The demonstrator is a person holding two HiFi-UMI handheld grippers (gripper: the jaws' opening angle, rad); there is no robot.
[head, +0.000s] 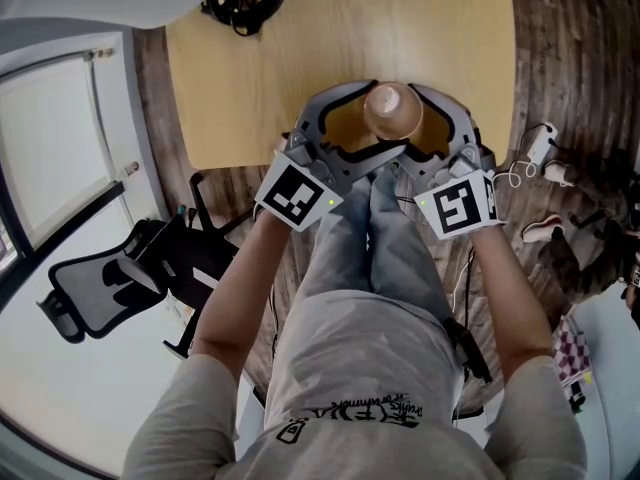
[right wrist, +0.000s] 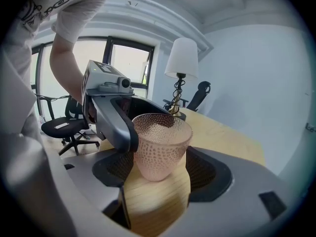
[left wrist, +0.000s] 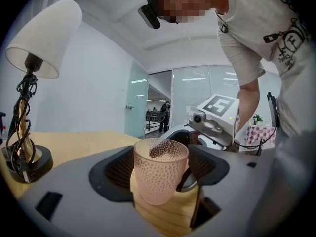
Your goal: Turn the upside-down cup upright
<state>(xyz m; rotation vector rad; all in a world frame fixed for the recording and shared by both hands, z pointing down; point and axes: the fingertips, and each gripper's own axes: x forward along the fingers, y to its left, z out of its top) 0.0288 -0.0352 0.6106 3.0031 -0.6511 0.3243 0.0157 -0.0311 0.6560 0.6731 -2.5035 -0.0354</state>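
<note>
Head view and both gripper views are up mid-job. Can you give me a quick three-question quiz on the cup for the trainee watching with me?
1. True or false: the cup stands mouth down on the table.
2. What stands between the jaws of the left hand-held gripper? A) a bowl B) the cup C) nothing
3. Name the other thing that stands on the table, far from the cup.

Key: 1 false, its open mouth faces up; 2 B; 3 the lamp.
</note>
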